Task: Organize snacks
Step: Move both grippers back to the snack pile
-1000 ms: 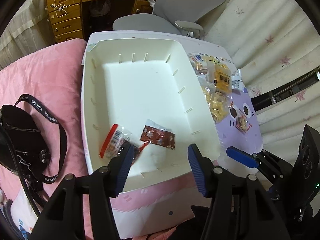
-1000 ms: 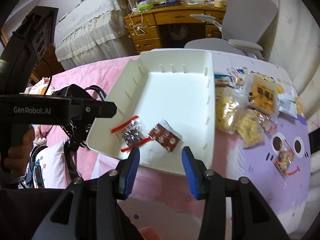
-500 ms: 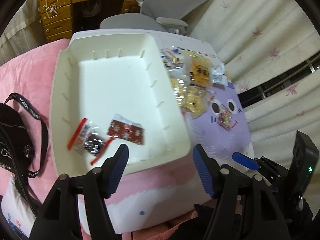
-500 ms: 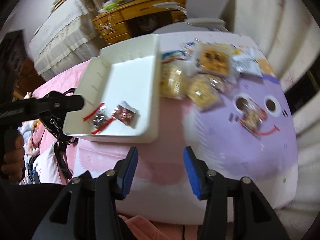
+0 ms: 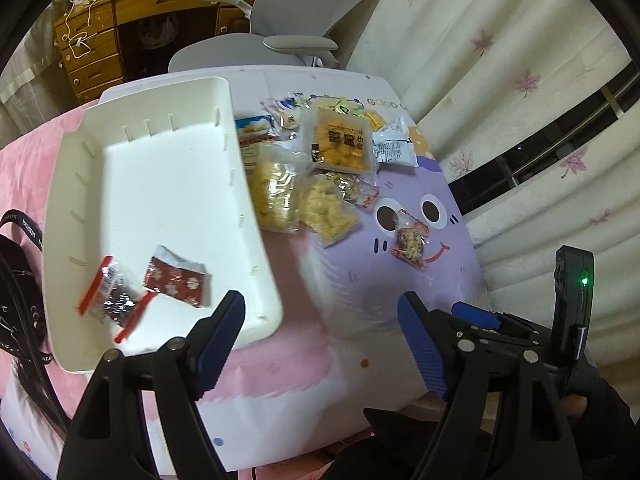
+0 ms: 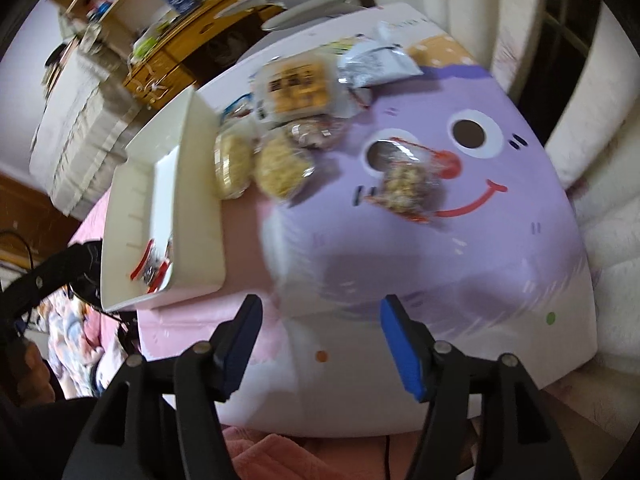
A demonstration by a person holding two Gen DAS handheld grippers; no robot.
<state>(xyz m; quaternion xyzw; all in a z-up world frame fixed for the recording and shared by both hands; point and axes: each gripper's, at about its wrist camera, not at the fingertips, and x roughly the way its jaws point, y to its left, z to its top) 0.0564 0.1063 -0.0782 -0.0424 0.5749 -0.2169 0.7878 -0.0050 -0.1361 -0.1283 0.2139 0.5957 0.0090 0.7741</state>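
Observation:
A white tray (image 5: 168, 168) sits at the table's left and holds a red-edged clear packet (image 5: 110, 294) and a dark red packet (image 5: 176, 280). Right of it lies a pile of snack bags: puffed yellow snacks (image 5: 276, 194), an orange-labelled pack (image 5: 340, 144), a silver sachet (image 5: 394, 146). A small nut packet (image 5: 410, 240) lies alone on the purple cartoon face; it also shows in the right wrist view (image 6: 404, 178). My left gripper (image 5: 320, 332) is open and empty over the table's front edge. My right gripper (image 6: 320, 336) is open and empty in front of the nut packet.
The table has a pink and purple cartoon cover (image 6: 480, 240). A grey office chair (image 5: 288, 32) and a wooden desk (image 5: 92, 52) stand behind it. A black strapped bag (image 5: 20, 280) lies left of the tray. Curtains (image 5: 500, 40) hang on the right.
Both grippers have swung right, away from the tray and toward the snack pile and the purple face. Both stay open and empty.

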